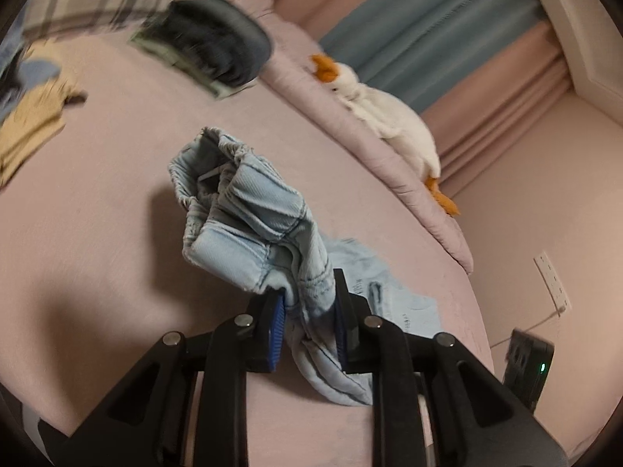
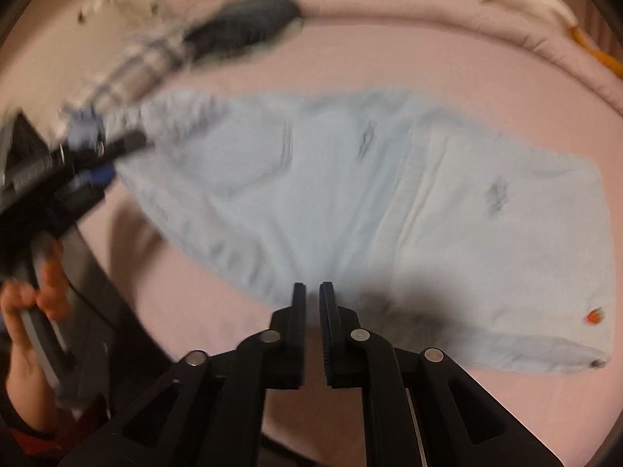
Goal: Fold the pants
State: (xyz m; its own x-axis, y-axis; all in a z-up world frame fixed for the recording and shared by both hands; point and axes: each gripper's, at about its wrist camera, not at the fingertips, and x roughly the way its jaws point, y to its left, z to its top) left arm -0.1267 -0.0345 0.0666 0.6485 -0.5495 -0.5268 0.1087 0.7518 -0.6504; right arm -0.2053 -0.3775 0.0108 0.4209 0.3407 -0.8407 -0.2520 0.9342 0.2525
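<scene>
No text can be read: the light blue pants [image 1: 249, 210] carry small dark printed marks on the fabric lying on the bed [image 1: 97, 202], seen in the left wrist view, but they are too small and blurred to make out.

This is a bedroom in a home. A bed [image 1: 97, 202] with a pink sheet fills most of both views, and a pink quilt [image 1: 373, 148] lies rolled along its far edge. A plush duck [image 1: 385, 116] rests on the quilt. Behind it hang pink and blue curtains [image 1: 447, 39]. Clothes [image 1: 31, 124] lie on the bed, and a wall socket [image 1: 553, 280] shows beside it.
</scene>
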